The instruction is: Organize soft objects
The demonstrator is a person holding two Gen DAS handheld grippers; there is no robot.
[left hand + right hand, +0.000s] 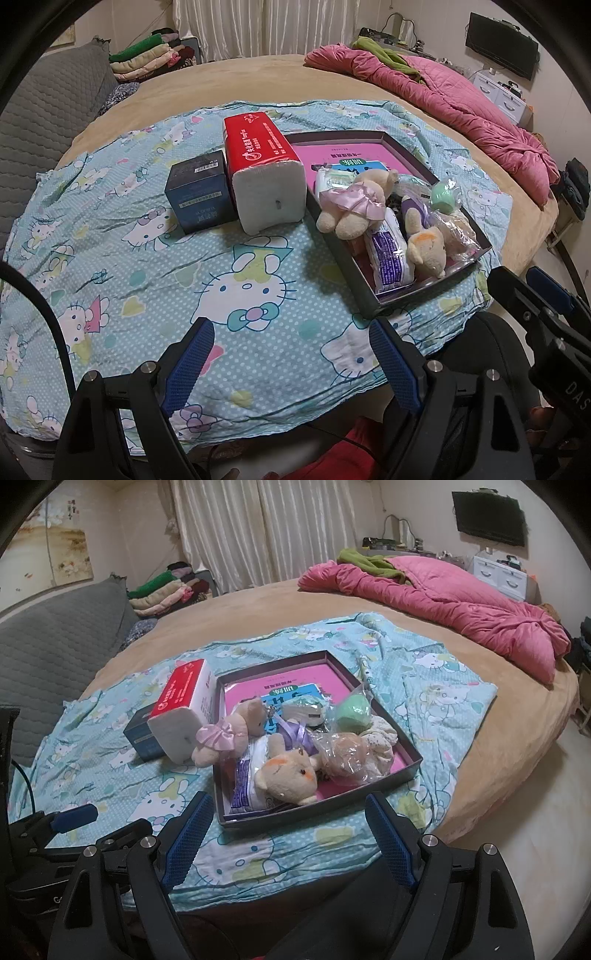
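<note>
Meanwhile both tongs, left (291,363) and right (288,838), gape empty; tissue pack (264,166) lies lengthwise away.

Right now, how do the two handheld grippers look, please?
Both grippers, left and right, have a black frame with silver round bolts and blue textured pads on the jaws. A black cable curves beside the left one. White letters mark the right gripper's body.
</note>
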